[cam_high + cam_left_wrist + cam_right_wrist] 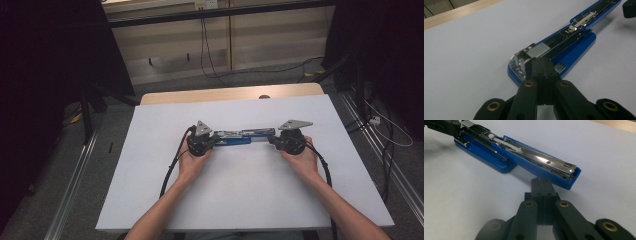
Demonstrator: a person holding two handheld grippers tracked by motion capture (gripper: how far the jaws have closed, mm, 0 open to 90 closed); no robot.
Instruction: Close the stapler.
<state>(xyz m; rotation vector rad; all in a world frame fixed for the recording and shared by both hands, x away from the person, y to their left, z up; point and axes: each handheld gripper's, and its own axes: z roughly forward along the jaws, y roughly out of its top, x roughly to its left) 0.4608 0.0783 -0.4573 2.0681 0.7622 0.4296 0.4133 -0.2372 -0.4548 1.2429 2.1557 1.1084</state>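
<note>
The glossy blue stapler (239, 136) lies opened flat, its shiny metal channel up, mid-tabletop (240, 200). Left gripper (541, 65) and right gripper (541, 185) press matte black jaws together at its ends.

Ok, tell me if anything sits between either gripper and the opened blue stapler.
Nothing visible does. The left gripper, jaws together, is right at the front end of the stapler, by its metal magazine. The right gripper, jaws also together, is at the tip of the swung-open blue top arm. Bare white table surrounds them.
</note>
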